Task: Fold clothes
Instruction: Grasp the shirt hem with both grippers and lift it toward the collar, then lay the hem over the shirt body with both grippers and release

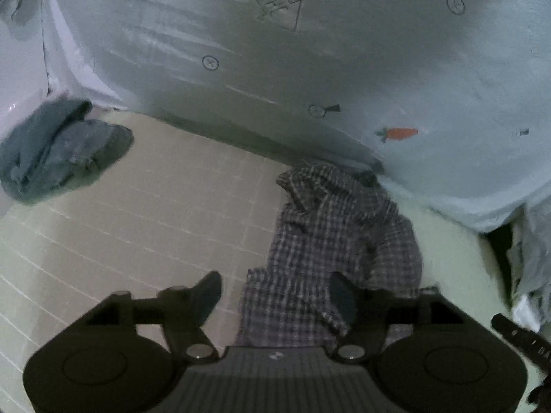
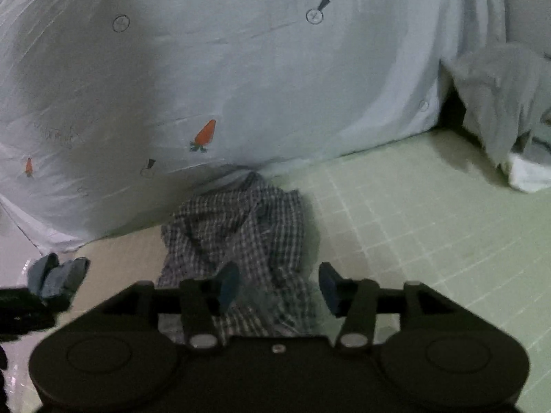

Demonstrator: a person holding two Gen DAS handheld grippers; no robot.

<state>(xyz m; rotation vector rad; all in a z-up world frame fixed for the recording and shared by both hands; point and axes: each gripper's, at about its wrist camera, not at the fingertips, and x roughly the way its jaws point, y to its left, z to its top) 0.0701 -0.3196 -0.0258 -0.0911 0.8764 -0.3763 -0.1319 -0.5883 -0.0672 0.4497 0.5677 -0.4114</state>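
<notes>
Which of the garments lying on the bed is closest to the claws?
The checked shirt, crumpled right in front of both claws. The blue-grey garment lies far off to the side; the pale grey one sits farther away.

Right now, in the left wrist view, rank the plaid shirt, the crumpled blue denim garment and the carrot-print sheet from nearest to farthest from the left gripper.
1. Plaid shirt: between the open left gripper's fingers, stretching up right of centre.
2. Blue denim garment: far left on the mat.
3. Carrot-print sheet: across the back.

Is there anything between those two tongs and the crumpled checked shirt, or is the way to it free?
Nothing visible is in the way. The checked shirt lies crumpled right in front of the open left tongs and right tongs. The blue denim bundle sits well off to the side.
</notes>
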